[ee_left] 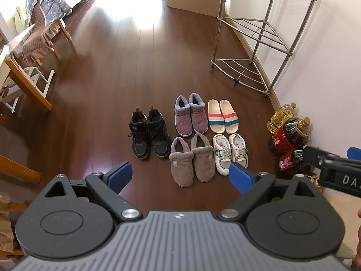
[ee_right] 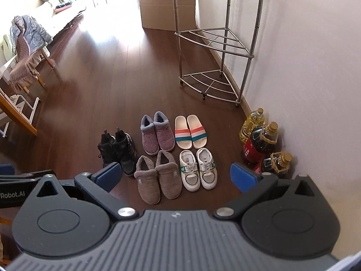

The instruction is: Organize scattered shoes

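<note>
Several pairs of shoes stand side by side on the dark wood floor: black sneakers (ee_left: 150, 134) (ee_right: 118, 150), purple slippers (ee_left: 190, 115) (ee_right: 156, 134), striped slides (ee_left: 223, 116) (ee_right: 190, 132), grey-brown fleece slippers (ee_left: 191, 160) (ee_right: 158, 177) and white sneakers (ee_left: 230, 153) (ee_right: 198, 169). My left gripper (ee_left: 180, 176) is open and empty, held above the floor in front of the shoes. My right gripper (ee_right: 177, 177) is also open and empty, above the near row. The right gripper's body shows at the right edge of the left wrist view (ee_left: 334, 169).
A metal corner rack (ee_left: 255, 45) (ee_right: 216, 45) stands by the wall behind the shoes. Oil bottles (ee_left: 288, 135) (ee_right: 261, 140) stand against the wall at right. A cardboard box (ee_right: 167, 4) is farther back. A chair with a jacket (ee_left: 42, 22) and a wooden table (ee_left: 22, 85) are at left.
</note>
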{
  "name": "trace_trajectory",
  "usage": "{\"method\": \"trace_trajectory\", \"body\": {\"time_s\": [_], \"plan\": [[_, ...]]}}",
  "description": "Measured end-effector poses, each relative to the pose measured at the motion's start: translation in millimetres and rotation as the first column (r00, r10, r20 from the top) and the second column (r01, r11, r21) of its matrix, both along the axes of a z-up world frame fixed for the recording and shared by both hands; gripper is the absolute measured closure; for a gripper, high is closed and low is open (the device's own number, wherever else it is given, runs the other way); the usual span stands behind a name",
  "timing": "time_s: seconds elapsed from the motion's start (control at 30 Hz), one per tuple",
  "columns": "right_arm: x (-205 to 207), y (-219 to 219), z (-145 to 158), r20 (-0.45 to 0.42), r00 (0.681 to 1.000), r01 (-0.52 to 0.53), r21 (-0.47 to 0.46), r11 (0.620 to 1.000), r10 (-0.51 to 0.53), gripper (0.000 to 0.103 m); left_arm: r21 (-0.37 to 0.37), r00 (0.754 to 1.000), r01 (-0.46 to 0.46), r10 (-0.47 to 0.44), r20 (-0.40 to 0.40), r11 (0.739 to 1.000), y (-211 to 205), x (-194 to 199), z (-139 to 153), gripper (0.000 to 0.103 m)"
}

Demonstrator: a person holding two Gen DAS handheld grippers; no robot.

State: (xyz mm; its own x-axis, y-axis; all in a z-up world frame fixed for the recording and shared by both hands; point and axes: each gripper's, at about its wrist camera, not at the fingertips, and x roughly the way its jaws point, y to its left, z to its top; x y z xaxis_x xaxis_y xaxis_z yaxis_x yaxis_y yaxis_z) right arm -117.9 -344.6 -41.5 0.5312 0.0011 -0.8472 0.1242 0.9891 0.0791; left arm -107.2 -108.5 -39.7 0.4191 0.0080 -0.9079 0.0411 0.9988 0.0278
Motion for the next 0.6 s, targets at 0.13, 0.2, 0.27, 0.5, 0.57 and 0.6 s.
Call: {"method": "trace_trajectory", "body": {"time_s": [0.13,0.2,0.27,0.5,0.57,0.6], "plan": [[15,0,2,-0.002,1.0,-0.015,0.007,1.0,0.015,0.001,-0.012,1.0,0.005,-0.005,-0.011,1.0,11,12,-9,0.008],[23,5,-1,0.001,1.0,-0.022,0.019,1.0,0.022,0.001,-0.024,1.0,0.005,-0.006,-0.018,1.0,22,19,-15,0.008],[34,13,-8,0.001,0.999,-0.034,0.034,0.999,0.034,0.001,-0.034,1.0,-0.007,0.006,-0.022,0.999,40,28,-22,0.008],[114,79,-83,-0.144,0.989,-0.004,0.103,0.995,0.018,0.005,-0.009,1.0,-0.006,0.006,-0.01,1.0,137,88,-64,0.008],[139,99,-107,-0.191,0.982,0.011,0.122,0.992,0.012,0.006,-0.002,0.999,0.032,-0.032,-0.017,0.999,169,122,-83,0.008],[151,109,-119,-0.214,0.977,0.019,0.132,0.991,0.01,0.007,0.0,0.998,0.052,-0.052,-0.021,0.999,185,139,-92,0.008]]}}
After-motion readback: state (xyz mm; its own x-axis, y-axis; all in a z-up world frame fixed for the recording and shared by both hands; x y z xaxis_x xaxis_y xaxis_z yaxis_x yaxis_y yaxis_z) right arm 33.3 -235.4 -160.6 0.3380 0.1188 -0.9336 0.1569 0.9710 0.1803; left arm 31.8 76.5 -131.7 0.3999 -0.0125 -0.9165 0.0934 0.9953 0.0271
